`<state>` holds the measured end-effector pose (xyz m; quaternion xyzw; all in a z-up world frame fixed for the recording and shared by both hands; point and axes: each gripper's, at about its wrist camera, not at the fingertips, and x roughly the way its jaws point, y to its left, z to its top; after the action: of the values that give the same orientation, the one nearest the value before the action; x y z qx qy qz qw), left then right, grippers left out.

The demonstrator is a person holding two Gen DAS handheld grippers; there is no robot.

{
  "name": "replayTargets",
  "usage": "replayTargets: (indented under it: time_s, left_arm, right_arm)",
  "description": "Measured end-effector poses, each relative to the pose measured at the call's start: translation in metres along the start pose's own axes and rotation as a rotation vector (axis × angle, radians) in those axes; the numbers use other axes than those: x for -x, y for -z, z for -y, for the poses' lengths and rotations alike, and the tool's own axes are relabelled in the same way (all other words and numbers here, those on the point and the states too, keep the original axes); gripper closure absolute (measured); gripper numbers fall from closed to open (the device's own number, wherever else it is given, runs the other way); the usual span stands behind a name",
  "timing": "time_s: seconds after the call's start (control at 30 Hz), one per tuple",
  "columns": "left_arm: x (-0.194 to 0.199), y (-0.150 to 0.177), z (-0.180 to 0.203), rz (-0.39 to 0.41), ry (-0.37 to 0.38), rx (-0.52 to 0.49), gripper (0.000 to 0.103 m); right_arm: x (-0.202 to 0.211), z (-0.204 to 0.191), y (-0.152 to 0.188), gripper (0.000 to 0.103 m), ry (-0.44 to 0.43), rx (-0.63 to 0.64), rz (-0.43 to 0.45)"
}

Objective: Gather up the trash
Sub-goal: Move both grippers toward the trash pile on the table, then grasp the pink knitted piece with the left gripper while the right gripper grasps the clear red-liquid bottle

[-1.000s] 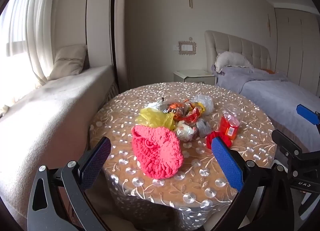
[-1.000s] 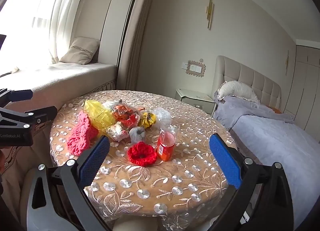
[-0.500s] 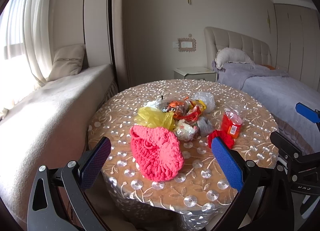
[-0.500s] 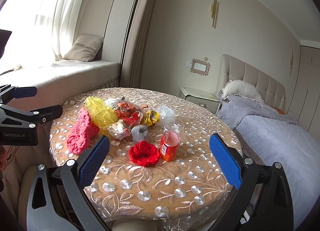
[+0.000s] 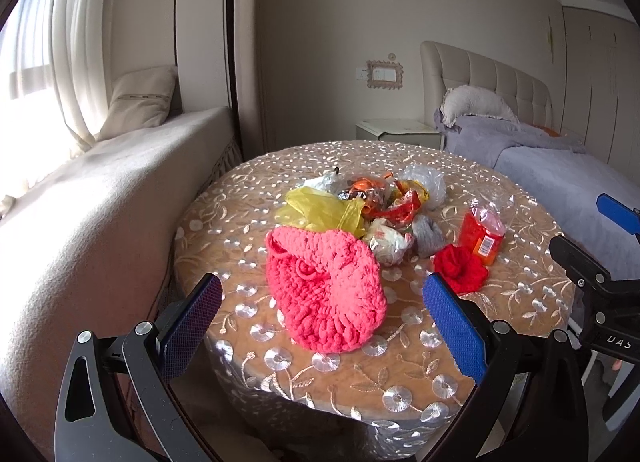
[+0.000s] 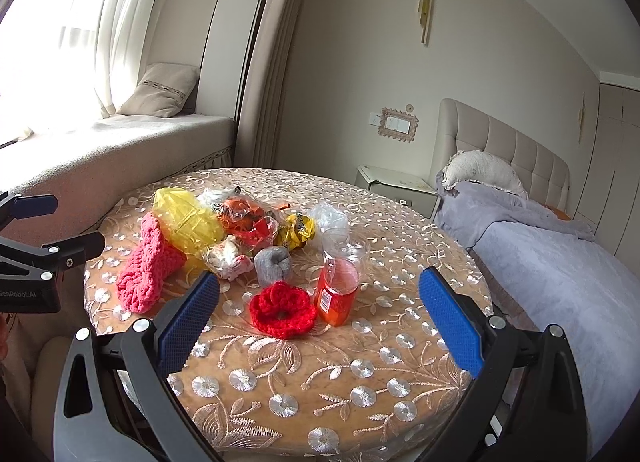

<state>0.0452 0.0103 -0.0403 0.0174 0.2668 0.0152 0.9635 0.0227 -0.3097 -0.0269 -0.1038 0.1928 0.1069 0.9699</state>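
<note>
Both the left tool [image 5: 320, 314] and right tool [image 6: 318, 310] hang spread wide and empty. Trash sits mid-tabletop [image 6: 360, 382]: a light, crinkly yellow bag [image 6: 188, 218] and wrappers [image 6: 244, 222], best pinched at a fold. The crushed plastic bottle [image 6: 338, 286] looks slippery and tippy. Lower frame stays open near the rim.

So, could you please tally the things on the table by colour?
Pink: 1, knitted pouch
Red: 1, crocheted flower
Yellow: 1, plastic bag
Grey: 1, yarn ball
Orange: 1, bottle
Mixed wrappers: one pile, uncountable
Total: 5 plus the pile
</note>
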Motion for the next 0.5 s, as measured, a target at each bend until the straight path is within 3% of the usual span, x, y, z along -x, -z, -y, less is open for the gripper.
replayTargets:
  time_s: [0.37, 0.5]
  left_arm:
    - [-0.05, 0.0, 0.009, -0.074, 0.007, -0.006, 0.005]
    - [-0.07, 0.001, 0.014, -0.099, -0.023, -0.015, 0.005]
  right_arm:
    - [-0.036, -0.001, 0.0, 0.004, -0.013, 0.013, -0.034]
    - [-0.051, 0.004, 0.0, 0.004, -0.007, 0.013, -0.05]
